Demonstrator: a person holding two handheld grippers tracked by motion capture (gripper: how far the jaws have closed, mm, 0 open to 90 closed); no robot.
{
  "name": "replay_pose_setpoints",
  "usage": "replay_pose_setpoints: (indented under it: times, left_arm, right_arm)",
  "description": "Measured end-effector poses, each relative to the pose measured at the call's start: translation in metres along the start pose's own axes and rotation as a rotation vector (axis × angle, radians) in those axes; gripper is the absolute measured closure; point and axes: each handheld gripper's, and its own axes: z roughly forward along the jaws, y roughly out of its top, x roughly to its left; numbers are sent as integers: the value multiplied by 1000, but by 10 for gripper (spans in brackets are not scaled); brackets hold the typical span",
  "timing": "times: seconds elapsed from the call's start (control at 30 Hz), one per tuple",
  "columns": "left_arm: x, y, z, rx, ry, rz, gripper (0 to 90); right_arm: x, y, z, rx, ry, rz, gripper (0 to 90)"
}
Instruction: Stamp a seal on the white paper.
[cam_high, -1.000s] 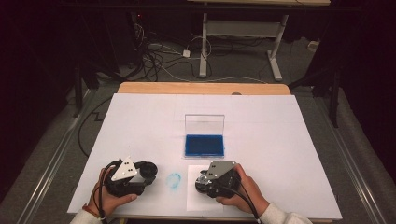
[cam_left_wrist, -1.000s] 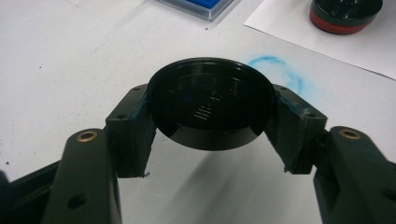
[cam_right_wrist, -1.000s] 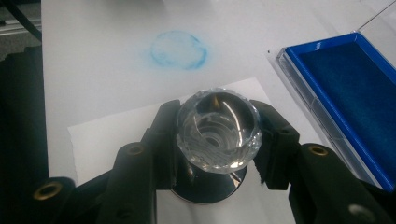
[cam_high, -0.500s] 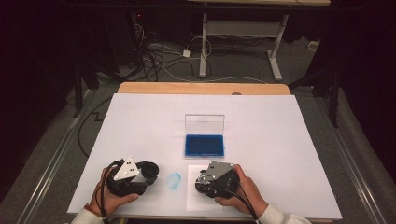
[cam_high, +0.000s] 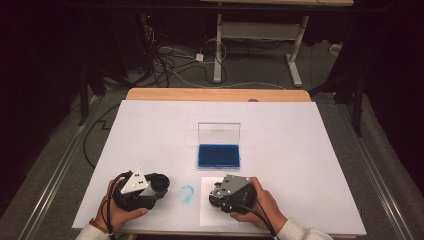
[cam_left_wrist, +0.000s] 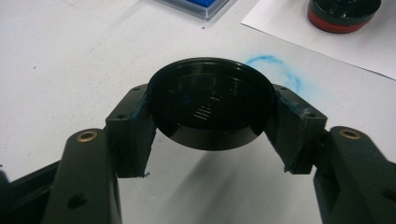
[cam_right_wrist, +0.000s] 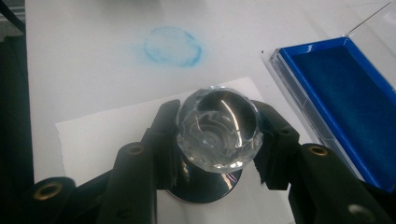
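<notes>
Two grippers grip: left gripper (cam_left_wrist: 210, 140) clamps a black round cap (cam_left_wrist: 211, 100); right gripper (cam_right_wrist: 217, 140) squeezes a crystal-handled stamp (cam_right_wrist: 218, 128) on paper (cam_right_wrist: 107, 135).

A round black plastic cap (cam_left_wrist: 211, 102), shallow and flat-topped with faint raised lettering, is gripped at its rim and held level above the white table. A stamp with a faceted clear crystal knob (cam_right_wrist: 218, 129) on a dark round base stands upright on a white paper sheet (cam_right_wrist: 102, 140).
</notes>
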Motion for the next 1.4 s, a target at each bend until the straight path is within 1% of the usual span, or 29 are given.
replay_pose_setpoints:
  times: [0.1,0.27,0.4,0.53,0.7,0.87,0.93,1.0,1.23,1.3,1.4]
  left_arm:
    - [0,0,0,1,0,0,367]
    - [0,0,0,2,-1,1,367]
    - [0,0,0,-1,1,1,367]
    - [0,0,1,2,-1,0,367]
    - [0,0,1,2,1,0,367]
    - [-1,0,1,5,-1,3,367]
    - [-1,0,1,3,-1,1,367]
    - [-1,0,1,4,0,1,367]
    - [0,0,1,-1,4,0,367]
    - [-1,1,1,-1,1,1,367]
    - [-1,1,1,-1,0,2,367]
  right_arm:
    - [0,0,0,0,-2,-6,571]
    - [-1,0,1,0,2,5,571]
    - [-2,1,1,6,4,1,571]
    - [0,2,1,13,-9,-13,571]
    - [2,2,1,21,-19,-19,571]
    - [3,3,1,30,-38,-41,572]
    - [3,3,1,30,-38,-37,572]
    - [4,3,1,39,-41,-45,573]
    - [1,2,1,36,-24,-32,573]
    - [2,2,1,33,-27,-34,573]
    - [3,3,1,45,-36,-38,573]
